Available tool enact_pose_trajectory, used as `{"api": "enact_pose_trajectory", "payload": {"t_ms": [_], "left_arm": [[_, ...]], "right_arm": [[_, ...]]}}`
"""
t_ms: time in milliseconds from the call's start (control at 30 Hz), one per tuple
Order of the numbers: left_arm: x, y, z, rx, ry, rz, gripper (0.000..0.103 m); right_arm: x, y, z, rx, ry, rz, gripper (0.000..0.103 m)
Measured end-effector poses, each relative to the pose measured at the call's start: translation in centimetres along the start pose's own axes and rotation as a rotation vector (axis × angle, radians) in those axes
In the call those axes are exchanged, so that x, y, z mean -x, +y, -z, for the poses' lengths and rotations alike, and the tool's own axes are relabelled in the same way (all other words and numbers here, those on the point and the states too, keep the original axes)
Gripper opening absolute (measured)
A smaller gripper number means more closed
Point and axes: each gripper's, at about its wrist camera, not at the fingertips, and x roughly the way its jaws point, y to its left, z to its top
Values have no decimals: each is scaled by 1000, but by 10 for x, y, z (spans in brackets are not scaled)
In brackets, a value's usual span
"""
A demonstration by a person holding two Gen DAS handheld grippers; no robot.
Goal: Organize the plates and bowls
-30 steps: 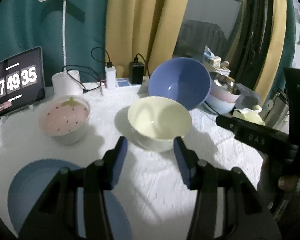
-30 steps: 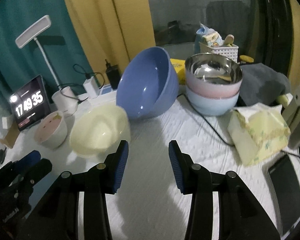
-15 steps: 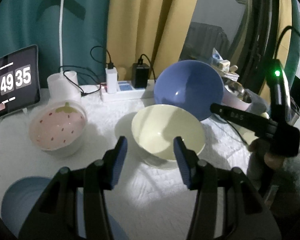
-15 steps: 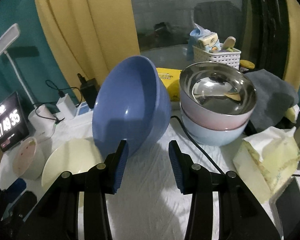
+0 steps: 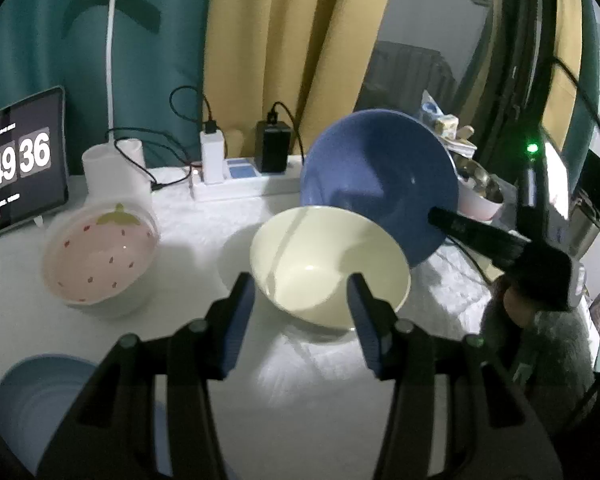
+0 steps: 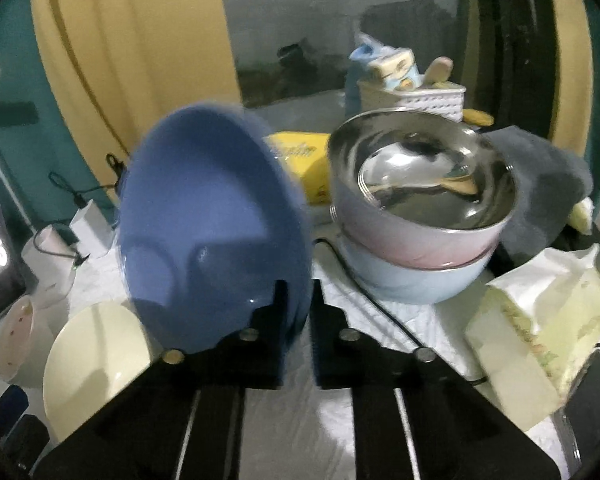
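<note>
Tilted blue bowl [image 6: 208,216], rim pinched, just behind upright cream bowl [image 5: 328,264].

The table is viewed obliquely downward from both wrist cameras at close range — the blue bowl [image 5: 376,184] [image 6: 212,232] and cream bowl [image 5: 328,264] [image 6: 96,356] are shared.

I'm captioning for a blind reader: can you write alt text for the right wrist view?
The right hand-held gripper is shut on the rim of a tilted blue bowl. A cream bowl sits lower left; stacked bowls topped by a steel one stand right.
</note>
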Motion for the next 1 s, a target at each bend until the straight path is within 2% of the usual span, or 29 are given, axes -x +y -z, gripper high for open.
{"api": "enact_pose_trajectory", "payload": {"t_ms": [200,367,733,1000], "left_arm": [[6,-10,0,-14,-6,10,50],[14,-21,2,-21,-12,24,50],[22,-59,19,-52,12,68,50],[14,-87,31,-67,60,122,50]], "right_arm": [[24,3,0,32,-64,40,6],[48,-13,2,11,-92,66,6],[91,-46,32,-37,-47,64,10],[111,-86,58,-105,19,19,7]]}}
